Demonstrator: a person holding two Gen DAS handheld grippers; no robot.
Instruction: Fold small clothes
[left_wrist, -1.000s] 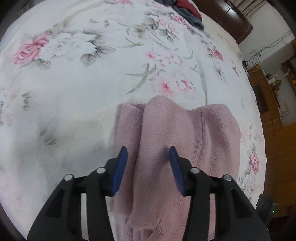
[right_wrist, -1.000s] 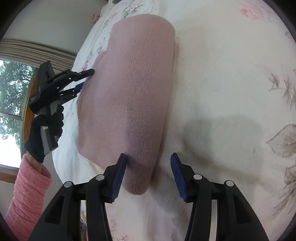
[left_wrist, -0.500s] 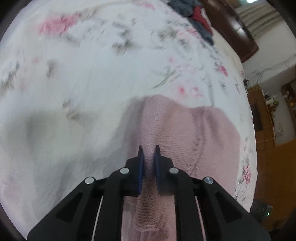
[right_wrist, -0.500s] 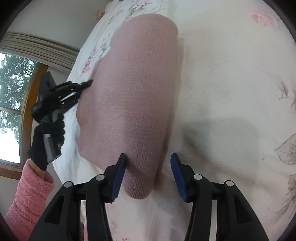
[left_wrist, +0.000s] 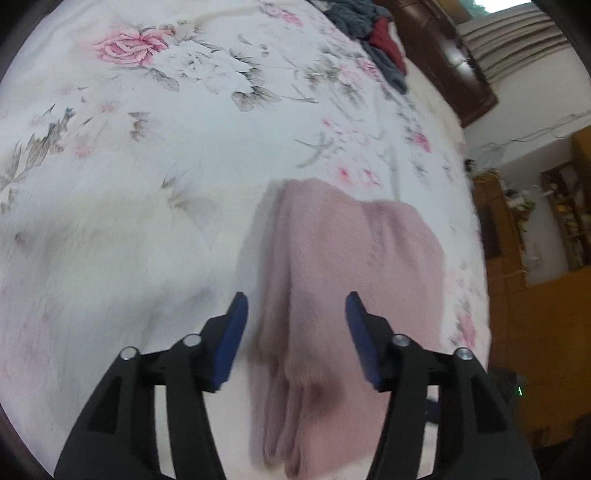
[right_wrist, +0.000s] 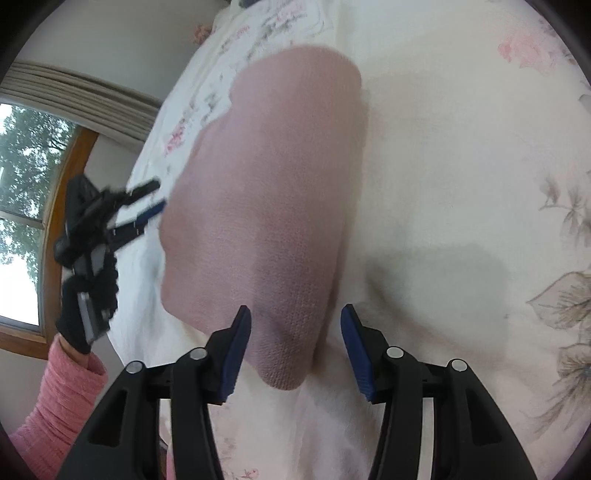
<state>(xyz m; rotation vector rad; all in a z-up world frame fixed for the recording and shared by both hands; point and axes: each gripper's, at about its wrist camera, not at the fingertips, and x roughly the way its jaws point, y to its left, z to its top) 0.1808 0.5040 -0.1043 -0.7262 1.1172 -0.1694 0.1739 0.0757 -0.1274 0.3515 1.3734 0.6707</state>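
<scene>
A dusty-pink knitted garment lies folded on the floral bedspread. In the left wrist view my left gripper hangs open just above its near, fringed end, with nothing between the blue pads. From the right wrist view the same pink garment is a long rounded slab. My right gripper is open, its fingers astride the garment's near corner. The left gripper also shows there at the garment's left edge, held by a black-gloved hand with a pink sleeve.
A heap of dark grey and red clothes lies at the far end of the bed by a brown headboard. Wooden furniture and floor stand beyond the bed's right edge. A window is at left in the right wrist view.
My left gripper shut on a fold of the pink garment half a second ago, then let go and drew back, and now stands open. The right gripper stayed open and moved slightly.
</scene>
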